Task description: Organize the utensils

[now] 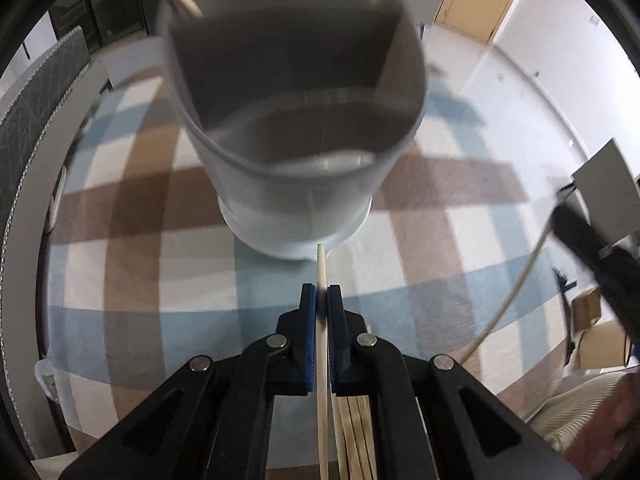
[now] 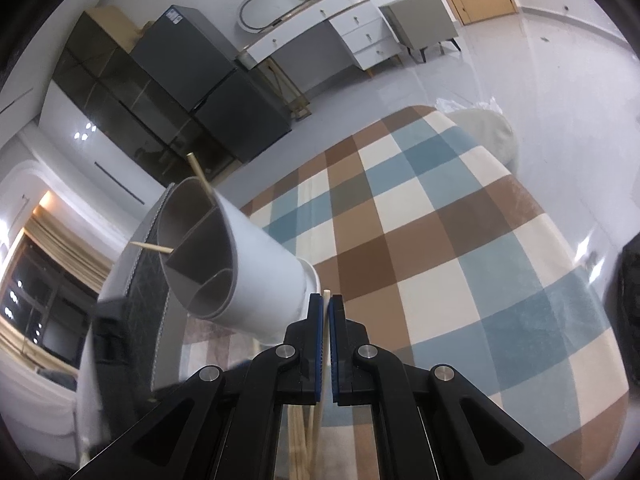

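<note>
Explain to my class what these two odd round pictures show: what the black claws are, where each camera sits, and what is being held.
No robot here: a person holds a two-finger gripper in each hand, with a fisheye camera on each looking along the fingers. One picture is from the left gripper, shut on a wooden chopstick. The other is from the right gripper, shut on another chopstick. Ahead stands a white utensil holder with dividers, two sticks already in it, on a checked tablecloth. More chopsticks lie below the fingers.
</note>
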`<state>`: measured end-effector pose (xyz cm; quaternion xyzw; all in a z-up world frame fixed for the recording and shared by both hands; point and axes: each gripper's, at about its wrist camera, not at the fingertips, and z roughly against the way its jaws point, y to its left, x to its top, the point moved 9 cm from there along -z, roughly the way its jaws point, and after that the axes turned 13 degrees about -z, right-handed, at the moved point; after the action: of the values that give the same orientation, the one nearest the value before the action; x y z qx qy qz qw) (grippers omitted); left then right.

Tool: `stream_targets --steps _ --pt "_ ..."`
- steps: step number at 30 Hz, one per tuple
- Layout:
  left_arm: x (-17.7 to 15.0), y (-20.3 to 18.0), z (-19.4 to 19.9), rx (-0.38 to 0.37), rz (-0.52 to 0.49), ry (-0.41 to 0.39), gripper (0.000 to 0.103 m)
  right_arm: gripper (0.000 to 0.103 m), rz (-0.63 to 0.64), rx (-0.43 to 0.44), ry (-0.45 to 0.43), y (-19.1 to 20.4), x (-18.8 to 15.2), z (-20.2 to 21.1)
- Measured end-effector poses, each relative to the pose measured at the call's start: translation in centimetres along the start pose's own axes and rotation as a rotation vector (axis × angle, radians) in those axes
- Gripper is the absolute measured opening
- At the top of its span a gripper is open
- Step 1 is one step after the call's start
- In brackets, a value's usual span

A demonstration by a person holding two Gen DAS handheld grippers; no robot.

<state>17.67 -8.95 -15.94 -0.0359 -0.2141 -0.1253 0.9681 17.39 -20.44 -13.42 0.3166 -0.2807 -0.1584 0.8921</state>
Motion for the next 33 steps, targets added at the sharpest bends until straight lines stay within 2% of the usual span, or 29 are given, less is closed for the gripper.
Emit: stream_targets --steps 5,6,9,11,16,23,33 --pt "0.6 0.2 3.1 -0.008 0.005 -0.096 0.001 0.002 0.100 0.001 -0.048 1.7 -0.9 1.7" --pt "-0.6 1.0 3.8 -0.010 0.006 -0.107 0.001 0.002 0.122 0.003 -0.061 2.2 -1.1 2.0" --pt "-0.9 1.5 5.5 -0.023 0.021 -0.151 0.001 0.002 0.197 0.001 -0.106 3.6 -1.8 3.2" --pt "-2.5 2.4 5.3 -0.030 0.028 -0.182 0.001 0.002 0.235 0.004 -0.127 4.4 -2.3 3.9" --pt "-3.8 3.2 8.4 -0.056 0.067 -0.281 0.001 0.002 0.274 0.005 -0.146 5.8 -3.4 4.7" --pt "-2.3 3.5 12.7 -0.077 0.074 -0.430 0.001 0.002 0.339 0.007 -0.208 8.1 -4.0 6.5" --pt "0.2 4.2 14.3 -0.078 0.073 -0.521 0.001 0.001 0.369 0.019 -0.211 9.2 -4.5 6.4"
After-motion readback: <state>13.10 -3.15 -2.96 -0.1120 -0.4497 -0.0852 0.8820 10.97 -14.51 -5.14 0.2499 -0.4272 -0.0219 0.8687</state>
